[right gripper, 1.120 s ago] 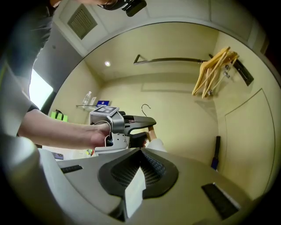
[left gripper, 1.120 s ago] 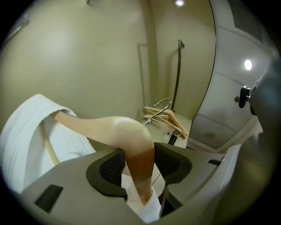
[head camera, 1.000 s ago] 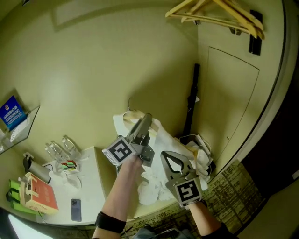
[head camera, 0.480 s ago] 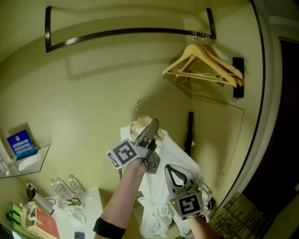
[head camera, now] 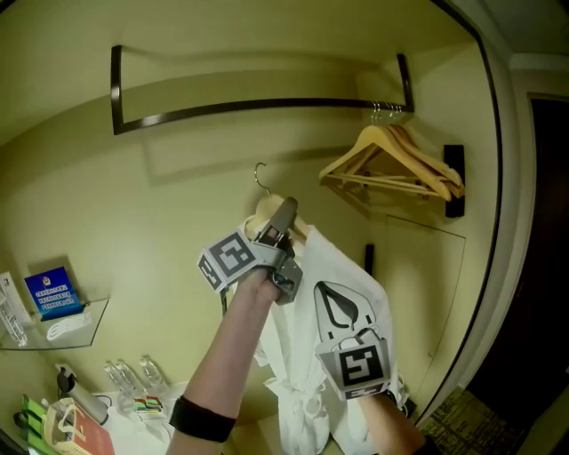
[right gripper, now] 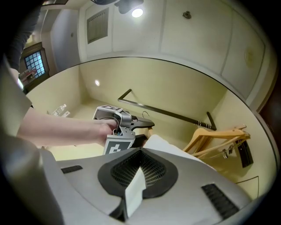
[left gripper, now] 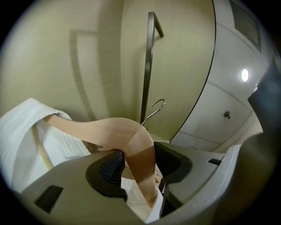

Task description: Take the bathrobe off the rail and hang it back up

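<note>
A shelf [head camera: 67,327] is seen at eight o'clock on the yellow wall [head camera: 178,200], a rail [head camera: 267,106] at twelve and spare hangers [head camera: 391,164] at two. Below the rail, the left gripper [head camera: 283,216] is clamped on the hanger [left gripper: 109,134] bearing the bathrobe [head camera: 331,254], which is shown clearly only in its own view. The right gripper [right gripper: 136,176] is closed on robe cloth.

A round ceiling lamp [right gripper: 137,12] flared white and lit the yellow wall [head camera: 133,231] warmly and evenly. The rail [head camera: 258,107] cast a soft shadow beneath it; all views bowed at their edges, with black corners in both gripper views.
</note>
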{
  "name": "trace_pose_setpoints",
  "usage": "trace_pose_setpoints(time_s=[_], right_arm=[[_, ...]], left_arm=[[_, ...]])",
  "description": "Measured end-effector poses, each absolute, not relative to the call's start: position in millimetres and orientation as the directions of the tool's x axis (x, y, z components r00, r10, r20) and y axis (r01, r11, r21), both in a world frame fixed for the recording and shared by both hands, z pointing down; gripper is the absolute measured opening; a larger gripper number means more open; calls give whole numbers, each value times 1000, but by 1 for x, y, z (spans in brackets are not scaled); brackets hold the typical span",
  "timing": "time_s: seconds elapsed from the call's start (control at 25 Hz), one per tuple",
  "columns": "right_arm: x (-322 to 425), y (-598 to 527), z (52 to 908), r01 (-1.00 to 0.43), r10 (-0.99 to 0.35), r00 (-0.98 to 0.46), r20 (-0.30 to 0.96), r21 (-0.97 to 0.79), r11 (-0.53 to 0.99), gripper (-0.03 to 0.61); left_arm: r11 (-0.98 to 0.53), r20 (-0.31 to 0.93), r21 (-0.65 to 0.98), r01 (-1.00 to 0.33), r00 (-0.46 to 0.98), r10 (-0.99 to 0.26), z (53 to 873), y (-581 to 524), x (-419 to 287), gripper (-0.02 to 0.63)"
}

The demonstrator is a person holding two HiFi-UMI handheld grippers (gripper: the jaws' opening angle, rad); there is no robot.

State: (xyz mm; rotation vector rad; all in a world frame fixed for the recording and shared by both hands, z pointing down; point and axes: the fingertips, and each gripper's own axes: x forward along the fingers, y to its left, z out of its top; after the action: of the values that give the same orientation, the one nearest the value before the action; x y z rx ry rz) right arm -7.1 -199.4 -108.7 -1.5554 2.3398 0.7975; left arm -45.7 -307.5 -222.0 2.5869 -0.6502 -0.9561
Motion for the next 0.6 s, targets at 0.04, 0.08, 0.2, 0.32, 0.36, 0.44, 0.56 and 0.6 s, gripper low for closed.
trace_pose_setpoints(time_s=[0.04,0.08,0.2,0.32,0.36,0.44,0.56,0.6], right_arm=[[-10,-200,-118,-902,-778,-415,-471,326,284,17],[-12,-201,-128,-901,-772,-416,-480,335,276,17],[-19,-205,-157,-900,-753,-415,-511,354,255,17],[-21,-212,-181,-903,-739,-406,-538,359,234,17],[-20,-215,-188,-905,-737,-401,-544,361,226,17],[-21,-220,-199,-906,-733,-394,-554,371,206,17],[-23,-227,-214,-904,-733,-390,-557,384,189,17],[-25,-229,-219,-904,-733,-389,-558,386,186,17]], left_arm=[[-851,-532,425,-308,676,-510,-231,-308,-48,202],[-852,-533,422,-309,676,-509,-241,-309,-50,202],[-855,-542,416,-310,670,-506,-270,-311,-56,202],[-859,-548,405,-313,669,-502,-297,-313,-60,202],[-860,-549,402,-315,669,-502,-304,-314,-60,202],[-858,-550,400,-321,665,-505,-318,-317,-63,202],[-854,-554,404,-329,655,-515,-339,-325,-69,202],[-854,-555,403,-330,653,-515,-347,-326,-71,202]])
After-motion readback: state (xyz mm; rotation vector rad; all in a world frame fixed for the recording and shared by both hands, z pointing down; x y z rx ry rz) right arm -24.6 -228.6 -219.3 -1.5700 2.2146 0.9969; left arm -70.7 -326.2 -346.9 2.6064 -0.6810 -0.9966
